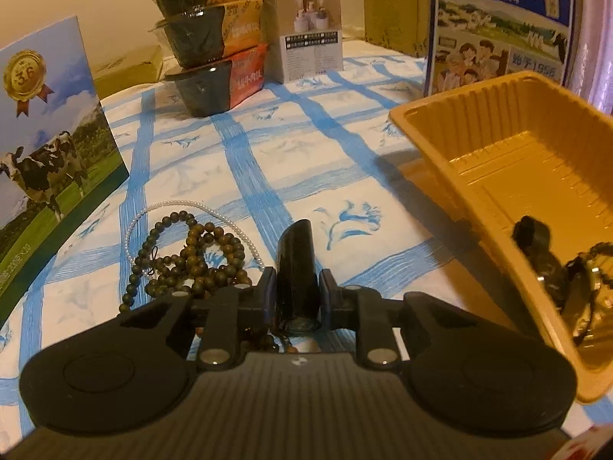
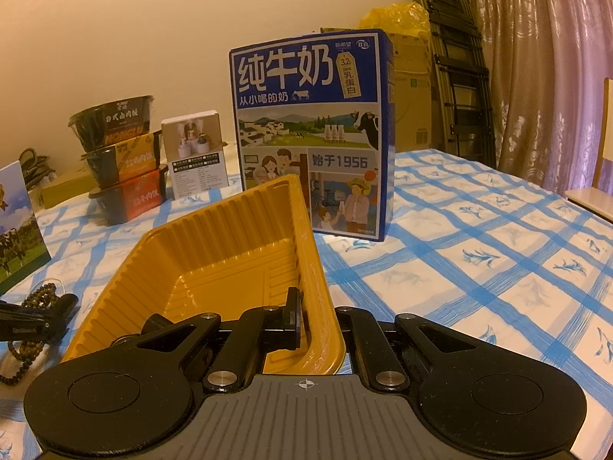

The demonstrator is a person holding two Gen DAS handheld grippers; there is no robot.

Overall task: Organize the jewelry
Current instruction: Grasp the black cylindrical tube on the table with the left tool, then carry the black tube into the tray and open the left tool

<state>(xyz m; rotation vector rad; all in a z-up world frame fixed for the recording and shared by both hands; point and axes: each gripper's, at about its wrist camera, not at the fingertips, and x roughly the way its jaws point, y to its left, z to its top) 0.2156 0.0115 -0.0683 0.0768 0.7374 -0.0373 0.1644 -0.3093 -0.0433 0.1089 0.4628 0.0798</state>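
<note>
Left wrist view: dark wooden bead strand [image 1: 191, 257] heaped on blue-check tablecloth [image 1: 291, 145], tangled with thin pearl string [image 1: 168, 207]. Looks light, limp, slippery; best pinched at bunched loops. Left gripper [image 1: 297, 287] fingers narrowed above heap's near edge, hold on beads not discernible. Right gripper [image 2: 302, 322] clamped on yellow tray [image 2: 214, 237] rim, tray tilted.
</note>
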